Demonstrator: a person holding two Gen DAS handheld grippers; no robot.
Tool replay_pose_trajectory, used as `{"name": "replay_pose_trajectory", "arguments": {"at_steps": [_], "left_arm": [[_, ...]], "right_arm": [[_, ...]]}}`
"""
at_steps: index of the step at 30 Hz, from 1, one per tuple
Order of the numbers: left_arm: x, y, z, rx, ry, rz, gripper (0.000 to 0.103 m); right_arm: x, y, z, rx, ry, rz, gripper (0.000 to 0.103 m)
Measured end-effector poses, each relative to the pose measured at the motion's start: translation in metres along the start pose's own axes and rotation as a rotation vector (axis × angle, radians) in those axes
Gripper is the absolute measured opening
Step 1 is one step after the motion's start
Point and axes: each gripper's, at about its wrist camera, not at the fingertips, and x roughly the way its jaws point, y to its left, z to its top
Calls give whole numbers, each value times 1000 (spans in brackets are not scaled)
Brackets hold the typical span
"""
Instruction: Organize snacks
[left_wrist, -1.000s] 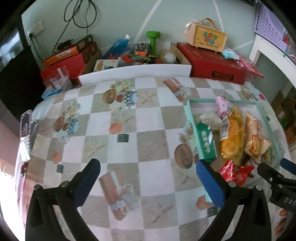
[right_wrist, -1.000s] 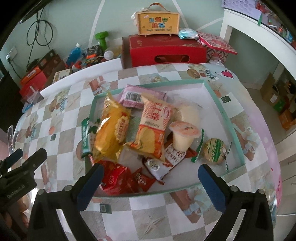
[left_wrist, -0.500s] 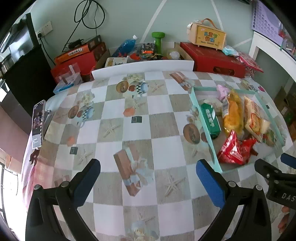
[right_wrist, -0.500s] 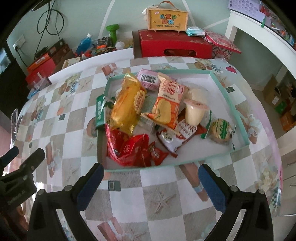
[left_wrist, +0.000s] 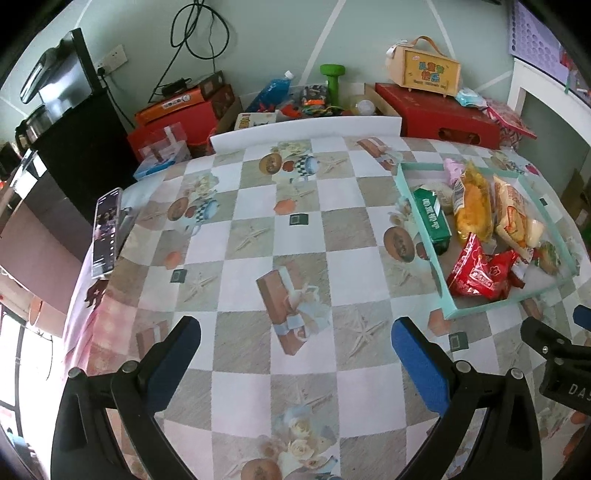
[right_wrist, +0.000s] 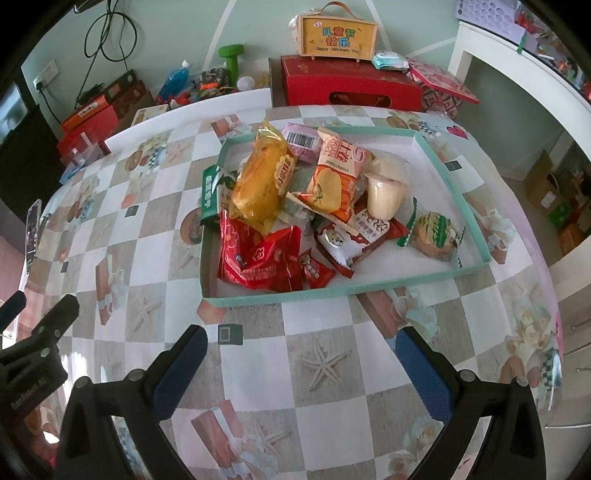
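A: Tablecloth (right_wrist: 321, 365), checkered, carries the teal tray (right_wrist: 280, 297) of snacks at the far right.

B: Contents?

A: Yellow bag (right_wrist: 264, 184), red packet (right_wrist: 255, 258), pudding cup (right_wrist: 386, 194).

B: Grippers?

A: Left gripper (left_wrist: 295, 347) and right gripper (right_wrist: 301, 358) hover near, jaws spread, empty.
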Motion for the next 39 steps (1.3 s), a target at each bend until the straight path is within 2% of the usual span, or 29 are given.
{"name": "replay_pose_trajectory", "arguments": {"at_steps": [17, 39], "left_arm": [[-11, -2, -7, 0, 6, -7, 103], [-5, 0, -7, -8, 20, -9, 103]], "right_arm": [[-12, -1, -7, -13, -19, -5, 103], [-10, -2, -5, -17, -23, -8, 103]]}}
